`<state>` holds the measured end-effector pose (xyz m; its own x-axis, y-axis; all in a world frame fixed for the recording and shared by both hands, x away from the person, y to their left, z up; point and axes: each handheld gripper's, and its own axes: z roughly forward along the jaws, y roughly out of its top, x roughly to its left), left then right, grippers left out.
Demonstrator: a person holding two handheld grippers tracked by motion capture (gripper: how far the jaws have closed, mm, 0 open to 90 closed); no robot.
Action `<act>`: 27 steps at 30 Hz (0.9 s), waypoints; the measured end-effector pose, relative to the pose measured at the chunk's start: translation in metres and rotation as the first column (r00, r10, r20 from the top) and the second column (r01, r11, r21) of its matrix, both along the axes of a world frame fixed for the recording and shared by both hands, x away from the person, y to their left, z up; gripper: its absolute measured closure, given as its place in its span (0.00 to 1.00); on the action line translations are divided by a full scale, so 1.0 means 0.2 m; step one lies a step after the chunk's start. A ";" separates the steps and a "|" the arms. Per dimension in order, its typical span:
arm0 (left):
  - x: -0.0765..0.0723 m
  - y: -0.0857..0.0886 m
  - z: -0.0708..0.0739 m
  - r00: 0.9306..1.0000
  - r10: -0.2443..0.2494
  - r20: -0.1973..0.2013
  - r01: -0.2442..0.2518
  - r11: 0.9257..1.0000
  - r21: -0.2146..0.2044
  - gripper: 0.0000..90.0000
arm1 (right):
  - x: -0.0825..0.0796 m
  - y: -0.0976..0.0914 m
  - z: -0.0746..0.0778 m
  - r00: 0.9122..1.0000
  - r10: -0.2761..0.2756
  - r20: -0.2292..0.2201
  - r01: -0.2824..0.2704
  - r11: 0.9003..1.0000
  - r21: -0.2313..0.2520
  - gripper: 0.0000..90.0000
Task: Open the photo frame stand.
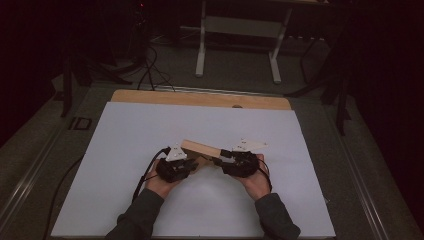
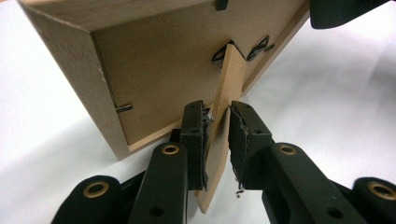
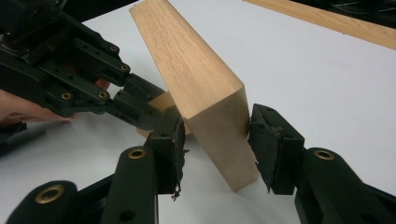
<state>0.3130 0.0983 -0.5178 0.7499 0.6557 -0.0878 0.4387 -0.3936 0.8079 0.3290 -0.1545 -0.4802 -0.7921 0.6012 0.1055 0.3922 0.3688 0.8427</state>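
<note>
A wooden picture frame (image 1: 200,148) is held tilted just above the white sheet (image 1: 125,150) covering the desk, near its middle, between the two hands. The left gripper (image 2: 215,135) has its jaws narrowed onto the frame's thin fold-out stand (image 2: 229,88) at the back panel, pads pressing both faces. The right gripper (image 3: 215,144) clamps its jaws wider across the frame's thick wooden edge (image 3: 205,93).

Person wearing dark grey sleeves (image 1: 142,212); each black gripper (image 1: 175,169) carrying a grey three-cornered plate (image 1: 176,153), trailing a black cable (image 1: 145,175), and showing brass-ringed pivots (image 2: 170,150) on its jaws.
</note>
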 end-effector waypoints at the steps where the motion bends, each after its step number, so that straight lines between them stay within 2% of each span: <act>1: 0.00 0.00 0.00 1.000 0.001 -0.001 -0.001 1.000 -0.001 0.85 | 0.00 0.00 0.00 1.000 0.003 0.000 -0.003 1.000 0.000 0.61; 27: -0.04 0.02 -0.04 1.000 -0.013 -0.027 0.012 1.000 -0.009 0.81 | -0.07 0.02 -0.02 0.999 0.041 0.014 -0.041 0.998 -0.039 0.57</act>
<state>0.3058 0.1014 -0.5263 0.7553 0.6454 -0.1136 0.4552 -0.3920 0.7995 0.3157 -0.1509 -0.4837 -0.8176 0.5715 0.0707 0.3633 0.4165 0.8334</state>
